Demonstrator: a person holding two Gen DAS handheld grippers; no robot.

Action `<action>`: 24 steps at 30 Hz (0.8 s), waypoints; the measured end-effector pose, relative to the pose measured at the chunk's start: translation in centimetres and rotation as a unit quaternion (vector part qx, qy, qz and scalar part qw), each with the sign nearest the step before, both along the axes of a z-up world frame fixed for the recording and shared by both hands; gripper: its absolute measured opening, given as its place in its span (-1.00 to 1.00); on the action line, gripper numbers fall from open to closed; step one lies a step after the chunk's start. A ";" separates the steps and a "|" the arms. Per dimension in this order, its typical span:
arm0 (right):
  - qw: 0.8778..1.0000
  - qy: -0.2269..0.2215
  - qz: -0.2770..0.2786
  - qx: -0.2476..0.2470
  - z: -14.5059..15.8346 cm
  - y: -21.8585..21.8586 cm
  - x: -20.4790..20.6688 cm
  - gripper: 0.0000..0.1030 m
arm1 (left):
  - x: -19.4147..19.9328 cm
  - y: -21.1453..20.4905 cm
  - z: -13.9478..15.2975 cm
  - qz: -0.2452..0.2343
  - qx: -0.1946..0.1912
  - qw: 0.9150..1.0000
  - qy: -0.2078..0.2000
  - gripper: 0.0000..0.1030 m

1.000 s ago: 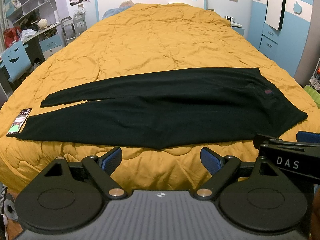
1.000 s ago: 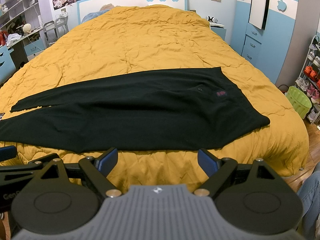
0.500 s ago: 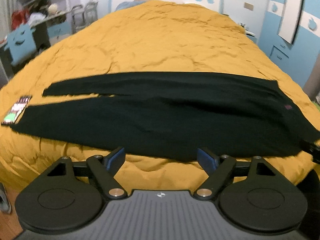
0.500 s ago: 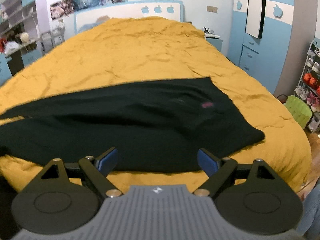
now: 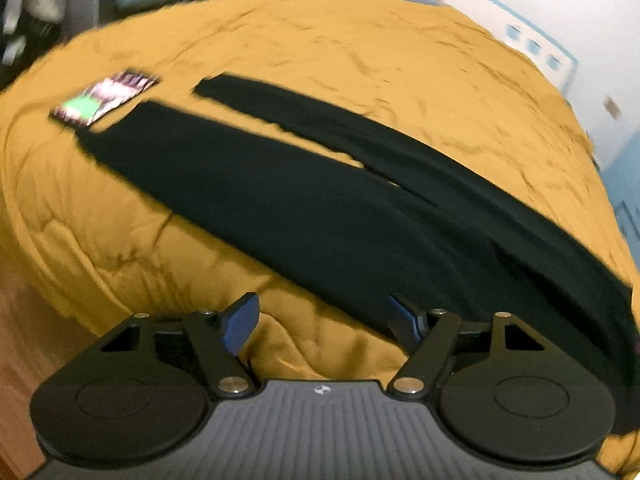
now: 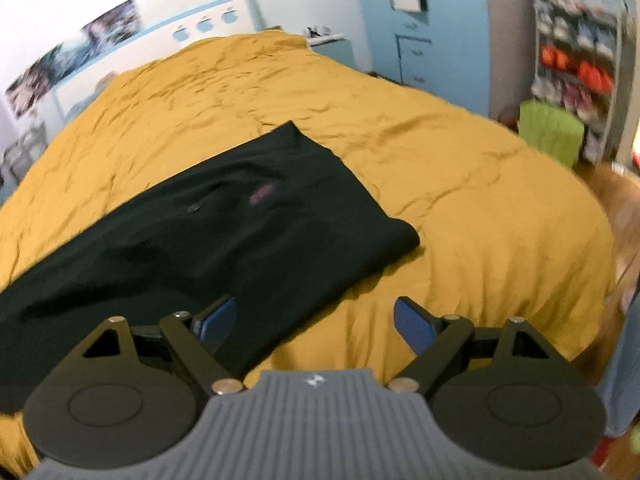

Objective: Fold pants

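Note:
Black pants lie flat across a yellow quilt, legs apart toward the left, waist toward the right. In the right wrist view the waist end shows a small pink label. My left gripper hovers over the near edge of the lower leg, its jaws closing with nothing pressed between them. Over the near edge of the pants by the waist hangs my right gripper, jaws also closing, blue pads apart, and only quilt and the cloth's edge lie under the gap.
A phone with a lit screen lies on the quilt by the leg cuffs. Right of the bed stand a green bin, a shoe rack and a blue cabinet. The bed's near edge drops to a wooden floor.
Both grippers have come down and closer to the pants' near edge and rolled, tilting the views. They have spread apart, left toward the legs, right toward the waist. Both sets of fingers stand slightly narrower.

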State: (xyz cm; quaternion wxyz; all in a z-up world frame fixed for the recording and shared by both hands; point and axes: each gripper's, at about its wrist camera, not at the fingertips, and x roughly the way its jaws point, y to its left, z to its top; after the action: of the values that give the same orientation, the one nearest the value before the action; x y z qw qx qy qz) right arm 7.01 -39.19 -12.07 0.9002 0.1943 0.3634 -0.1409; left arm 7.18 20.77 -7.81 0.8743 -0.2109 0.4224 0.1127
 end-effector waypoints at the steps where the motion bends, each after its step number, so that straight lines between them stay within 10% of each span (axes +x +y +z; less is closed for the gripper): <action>1: 1.000 0.000 -0.004 0.005 -0.2 -0.2 0.4 0.27 | 0.0 0.7 -0.3 0.009 -0.013 1.000 -0.004 0.56; 10: 0.998 -0.016 -0.026 0.063 -1.8 -1.7 2.8 -0.78 | -0.5 7.5 -2.2 0.120 -0.097 0.987 -0.047 0.45; 24: 0.977 -0.035 -0.038 0.209 -4.6 -3.6 2.2 -0.86 | -0.2 15.1 -5.1 0.211 -0.230 0.942 -0.124 0.35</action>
State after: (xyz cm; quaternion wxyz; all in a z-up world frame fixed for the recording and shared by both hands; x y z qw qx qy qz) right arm 9.19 -42.76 -16.62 0.8460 0.3966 0.3451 -0.0890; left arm 7.02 35.88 -12.95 0.8034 -0.5030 0.2710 0.1674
